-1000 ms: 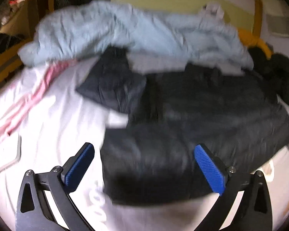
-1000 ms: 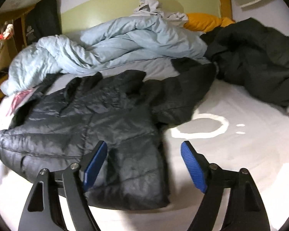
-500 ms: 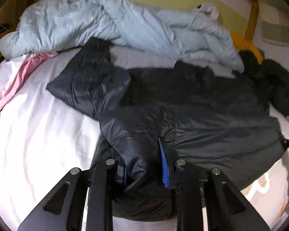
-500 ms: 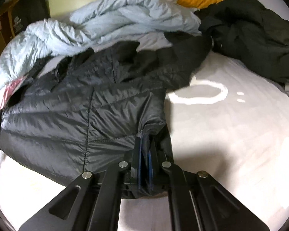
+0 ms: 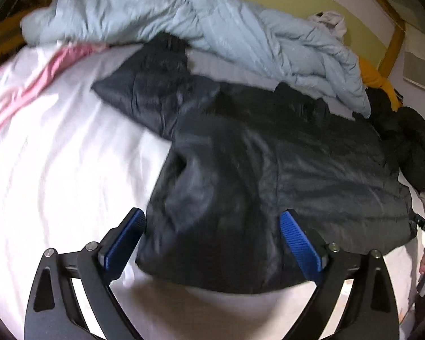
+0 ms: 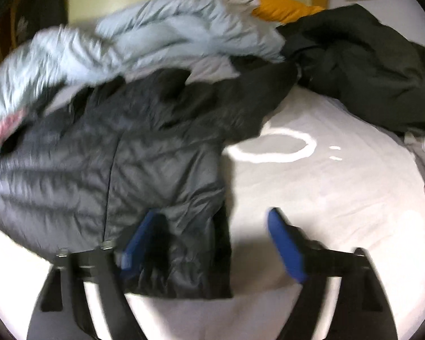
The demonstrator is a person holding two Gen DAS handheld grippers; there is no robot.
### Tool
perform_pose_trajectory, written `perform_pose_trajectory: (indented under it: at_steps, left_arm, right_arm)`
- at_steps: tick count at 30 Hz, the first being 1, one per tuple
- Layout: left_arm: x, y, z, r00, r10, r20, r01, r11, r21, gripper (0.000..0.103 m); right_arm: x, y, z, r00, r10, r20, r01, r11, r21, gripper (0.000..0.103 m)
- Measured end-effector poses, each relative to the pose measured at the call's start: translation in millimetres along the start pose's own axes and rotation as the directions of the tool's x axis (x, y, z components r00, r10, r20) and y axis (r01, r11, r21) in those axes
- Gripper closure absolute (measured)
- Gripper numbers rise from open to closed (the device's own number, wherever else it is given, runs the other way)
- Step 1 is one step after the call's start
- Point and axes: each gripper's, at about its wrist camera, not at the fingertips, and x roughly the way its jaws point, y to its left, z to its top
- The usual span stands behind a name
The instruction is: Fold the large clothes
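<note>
While the black puffer jacket (image 5: 283,170) is lying spread across the middle of the white bed sheet (image 5: 56,170), its hem is being kept toward the near edge of the bed and its collar toward the far edge. At the far left corner a pink-striped cloth (image 5: 39,79) is being seen, partly covered by a crumpled light blue duvet (image 5: 184,19) that is being piled along the far edge, touching the jacket's upper part. The left gripper (image 5: 212,238) is being held over the jacket's near left corner; its jaws have just been opening and are now standing wide, with the hem lying between the blue pads but not being pinched. The right gripper (image 6: 209,243) is being held over the jacket's near right corner, jaws likewise just opened wide, the fabric edge lying loose between them. At the far right corner a dark crumpled garment (image 6: 368,65) and an orange cushion (image 6: 283,8) are being seen.
</note>
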Motion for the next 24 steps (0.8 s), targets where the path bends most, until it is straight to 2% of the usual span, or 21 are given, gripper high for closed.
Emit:
perform_pose_trajectory:
  at_steps: [2,3,4,5,7,8,9,10,12,14,18,20,22,23,24]
  left_arm:
    - [9.3,2.1,-3.9,0.998,-0.027,-0.049,0.025,0.999,-0.026,0.007]
    - [12.4,4.7,-6.1,0.995,-0.064,-0.073,0.060,0.997,-0.048,0.008]
    - [15.7,5.4,-7.7,0.989,-0.116,-0.090,0.111,0.992,-0.067,0.011]
    - [16.5,4.1,-8.6,0.986,-0.137,-0.093,0.131,0.989,-0.069,0.018]
    - [13.2,-2.4,-10.4,0.986,-0.137,-0.096,0.133,0.990,-0.038,0.067]
    - [10.2,-5.2,-11.4,0.981,-0.164,-0.106,0.160,0.986,-0.042,0.072]
    - [6.8,-7.2,-13.0,0.980,-0.165,-0.109,0.161,0.986,-0.052,0.077]
    - [1.2,-9.1,-15.1,0.983,-0.151,-0.109,0.146,0.988,-0.051,0.079]
    - [-14.6,-17.1,-21.7,0.991,-0.103,-0.091,0.102,0.995,-0.016,0.080]
    - [-31.4,-23.0,-31.0,0.996,-0.064,-0.064,0.065,0.998,0.017,0.081]
    - [-52.7,-25.4,-48.7,0.998,-0.029,-0.051,0.031,0.998,0.054,0.079]
    - [-58.3,-26.5,-52.7,0.999,-0.002,-0.036,0.004,0.999,0.047,0.069]
    - [-68.8,-30.9,-54.8,0.998,0.060,0.036,-0.062,0.995,0.077,0.054]
    - [-76.7,-37.9,-54.9,0.988,0.119,0.103,-0.131,0.984,0.120,0.048]
    - [-83.4,-46.0,-54.0,0.971,0.166,0.170,-0.193,0.969,0.155,0.037]
  right_arm:
    - [5.0,-9.5,2.2,0.996,0.079,-0.029,-0.077,0.995,0.057,0.019]
    - [12.4,-13.7,1.2,0.988,0.141,-0.065,-0.135,0.987,0.090,0.019]
    - [19.5,-15.9,-0.7,0.979,0.179,-0.098,-0.168,0.979,0.116,0.019]
    - [27.7,-18.1,-3.6,0.968,0.214,-0.135,-0.193,0.970,0.149,0.019]
    - [28.7,-15.5,-5.1,0.967,0.225,-0.120,-0.207,0.967,0.147,0.022]
    - [28.4,-12.7,-4.8,0.965,0.233,-0.118,-0.217,0.966,0.138,0.044]
    - [26.8,-9.4,-4.6,0.960,0.256,-0.116,-0.241,0.962,0.131,0.075]
    - [23.7,-5.4,-4.1,0.954,0.276,-0.115,-0.261,0.957,0.129,0.084]
    - [10.0,1.2,-5.2,0.968,0.234,-0.089,-0.225,0.969,0.102,0.092]
    - [-12.7,9.1,-3.8,0.983,0.181,-0.041,-0.179,0.983,0.047,0.093]
    - [-44.6,11.0,-15.0,0.987,0.150,-0.057,-0.150,0.989,-0.006,0.093]
    - [-49.2,7.8,-24.3,0.986,0.150,-0.077,-0.151,0.988,-0.008,0.092]
    - [-51.2,4.9,-27.9,0.988,0.134,-0.076,-0.135,0.991,-0.003,0.090]
    - [-51.4,3.9,-25.5,0.990,0.125,-0.063,-0.125,0.992,-0.007,0.088]
    - [-53.8,3.9,-22.4,0.994,0.105,-0.033,-0.106,0.994,-0.010,0.082]
